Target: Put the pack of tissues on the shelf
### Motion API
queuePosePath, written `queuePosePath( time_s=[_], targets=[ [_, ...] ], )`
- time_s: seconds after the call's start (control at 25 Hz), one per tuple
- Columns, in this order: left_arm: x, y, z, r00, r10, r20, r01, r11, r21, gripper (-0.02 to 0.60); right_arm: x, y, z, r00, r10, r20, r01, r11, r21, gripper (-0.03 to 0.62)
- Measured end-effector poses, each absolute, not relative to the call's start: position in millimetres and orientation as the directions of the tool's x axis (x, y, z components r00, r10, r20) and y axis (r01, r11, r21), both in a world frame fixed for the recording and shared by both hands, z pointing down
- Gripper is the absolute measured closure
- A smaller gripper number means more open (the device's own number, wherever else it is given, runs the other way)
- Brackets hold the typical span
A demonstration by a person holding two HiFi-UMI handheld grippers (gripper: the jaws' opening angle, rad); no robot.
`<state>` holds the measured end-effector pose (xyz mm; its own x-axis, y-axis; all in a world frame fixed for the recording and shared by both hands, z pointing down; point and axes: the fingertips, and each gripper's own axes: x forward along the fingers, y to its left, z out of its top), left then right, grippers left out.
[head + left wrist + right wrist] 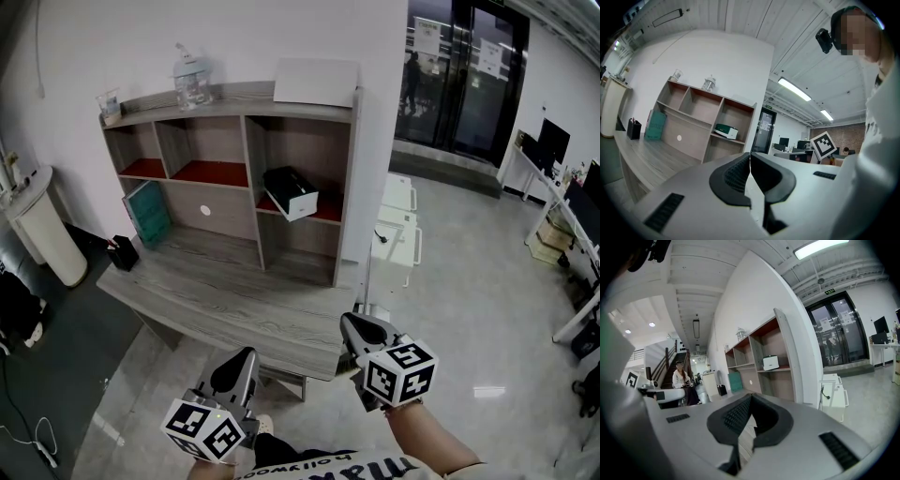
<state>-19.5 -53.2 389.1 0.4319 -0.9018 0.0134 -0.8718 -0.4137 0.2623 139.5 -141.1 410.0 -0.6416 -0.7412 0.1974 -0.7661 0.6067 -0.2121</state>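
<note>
One pack of tissues (pixel 291 192) sits in the shelf's (pixel 251 187) right cubby; left gripper (pixel 242 361), right gripper (pixel 354 324) fingers clenched.

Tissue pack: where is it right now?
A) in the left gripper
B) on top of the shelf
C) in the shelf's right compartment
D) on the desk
C: the tissue pack lies on the red board in the right compartment of the shelf; the left gripper and right gripper are shut and empty.

Teal folder (pixel 147 213) leaned near black pen holder (pixel 123 253) on grey desk (pixel 234 305). White cart (pixel 398 230) stood right of desk.
</note>
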Motion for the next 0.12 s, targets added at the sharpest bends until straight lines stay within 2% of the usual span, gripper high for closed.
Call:
queuePosePath(
  time_s=[0.12],
  targets=[
    [-18.3,-52.9,389.2,0.437,-0.9,0.013,-0.869,-0.418,0.263,0.563,140.2,-140.1,410.0,-0.64,-0.742,0.201,-0.768,0.605,-0.211,0.585]
  ],
)
